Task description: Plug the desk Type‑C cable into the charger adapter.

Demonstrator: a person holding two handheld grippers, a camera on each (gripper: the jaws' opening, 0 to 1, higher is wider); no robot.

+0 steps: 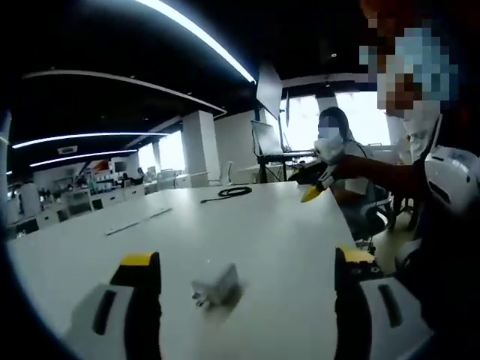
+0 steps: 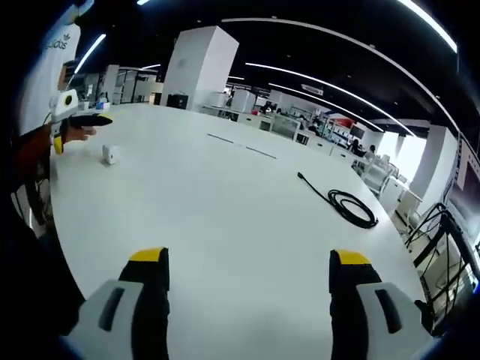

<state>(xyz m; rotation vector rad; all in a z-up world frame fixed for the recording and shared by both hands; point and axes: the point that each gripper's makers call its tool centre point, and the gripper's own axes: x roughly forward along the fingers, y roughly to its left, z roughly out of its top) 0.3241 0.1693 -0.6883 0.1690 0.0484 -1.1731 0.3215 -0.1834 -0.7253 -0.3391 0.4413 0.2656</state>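
Observation:
A small white charger adapter (image 1: 216, 286) lies on the white table (image 1: 247, 225), just ahead of my open left gripper (image 1: 247, 274) and between its jaws' line. The coiled black Type-C cable (image 1: 227, 193) rests far across the table. From the right gripper view the same cable (image 2: 346, 203) lies ahead and to the right, one end stretched toward the middle. My right gripper (image 2: 249, 270) is open above the bare tabletop (image 2: 225, 210). The adapter (image 2: 110, 154) sits at the far left there, beside the other gripper (image 2: 79, 118). The right gripper (image 1: 315, 182) shows in the left gripper view too.
A person (image 1: 420, 150) holds the grippers at the table's edge. Another person (image 1: 336, 142) sits behind a monitor stand (image 1: 274, 142). White pillars (image 2: 196, 67), desks and chairs fill the office beyond the table.

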